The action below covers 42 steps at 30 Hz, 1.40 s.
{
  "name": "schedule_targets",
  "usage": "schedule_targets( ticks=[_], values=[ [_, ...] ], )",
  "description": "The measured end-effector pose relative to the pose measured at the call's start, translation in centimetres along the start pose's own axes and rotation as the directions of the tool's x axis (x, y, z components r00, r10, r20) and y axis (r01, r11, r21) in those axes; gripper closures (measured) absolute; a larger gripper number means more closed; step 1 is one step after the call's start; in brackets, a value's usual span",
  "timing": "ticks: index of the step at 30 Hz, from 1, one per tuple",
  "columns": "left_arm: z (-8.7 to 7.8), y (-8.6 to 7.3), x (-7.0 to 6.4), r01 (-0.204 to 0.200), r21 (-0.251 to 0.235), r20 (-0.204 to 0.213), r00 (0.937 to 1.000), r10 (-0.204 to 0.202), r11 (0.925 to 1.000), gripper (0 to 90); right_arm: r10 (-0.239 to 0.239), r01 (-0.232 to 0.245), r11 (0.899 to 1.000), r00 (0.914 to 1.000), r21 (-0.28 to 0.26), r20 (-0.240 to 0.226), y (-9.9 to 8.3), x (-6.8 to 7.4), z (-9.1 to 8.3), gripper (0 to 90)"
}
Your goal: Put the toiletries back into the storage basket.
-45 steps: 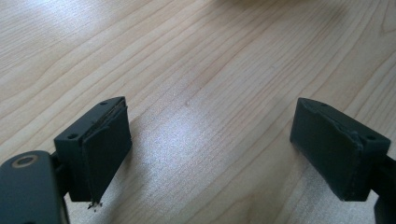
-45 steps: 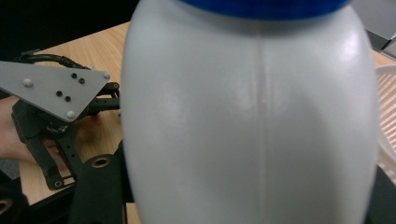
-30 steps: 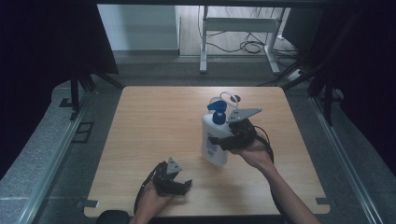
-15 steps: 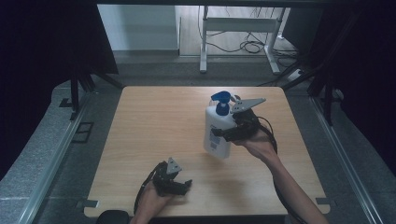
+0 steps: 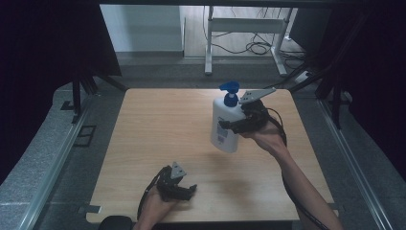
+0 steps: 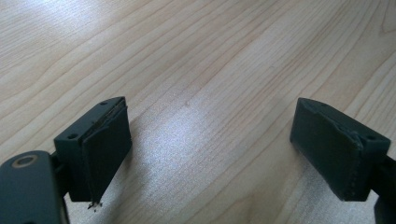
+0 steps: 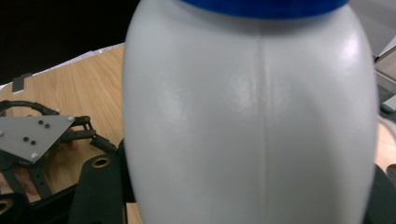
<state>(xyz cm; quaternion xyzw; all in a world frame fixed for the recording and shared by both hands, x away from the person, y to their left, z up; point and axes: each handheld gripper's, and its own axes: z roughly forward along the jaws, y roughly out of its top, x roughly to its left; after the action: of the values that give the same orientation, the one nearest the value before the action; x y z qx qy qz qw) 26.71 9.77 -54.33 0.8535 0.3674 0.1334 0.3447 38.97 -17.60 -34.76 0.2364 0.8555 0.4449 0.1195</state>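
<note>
A white pump bottle (image 5: 225, 124) with a blue pump head hangs tilted above the right half of the wooden table (image 5: 163, 129), clear of its top. My right gripper (image 5: 232, 125) is shut on the bottle's body from the right side. In the right gripper view the bottle (image 7: 247, 116) looms close, with its blue collar at the top edge. My left gripper (image 5: 184, 189) rests near the table's front edge, left of centre, open. In the left gripper view its two black pads (image 6: 105, 149) stand wide apart over bare wood, with nothing between them.
Grey floor and metal rails surround the table. A metal frame (image 5: 244, 38) and loose cables lie beyond the far edge. The other hand's gripper with its grey plate (image 7: 32, 135) appears at the left of the right gripper view.
My right gripper has lifted the bottle off the table and carried it up and away from me, tilting it. The left gripper has stayed in place.
</note>
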Motion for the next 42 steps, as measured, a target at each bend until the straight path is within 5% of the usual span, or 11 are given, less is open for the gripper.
schedule_targets(
  ticks=[20, 42],
  values=[
    [0.0, 0.0, 0.0, 0.001, 0.000, 0.000, 1.0000, -0.001, 1.0000, 11.7, 0.023, -0.022, 0.999, 0.9994, -0.026, 0.027, 3.0, -2.9, -0.9, 37.3],
    [0.0, 0.0, 0.0, 0.003, 0.000, 0.002, 1.0000, -0.003, 1.0000, 11.7, 0.046, -0.043, 0.999, 0.9925, -0.028, 0.113, 5.1, -6.4, -0.9, 37.4]
  ],
)
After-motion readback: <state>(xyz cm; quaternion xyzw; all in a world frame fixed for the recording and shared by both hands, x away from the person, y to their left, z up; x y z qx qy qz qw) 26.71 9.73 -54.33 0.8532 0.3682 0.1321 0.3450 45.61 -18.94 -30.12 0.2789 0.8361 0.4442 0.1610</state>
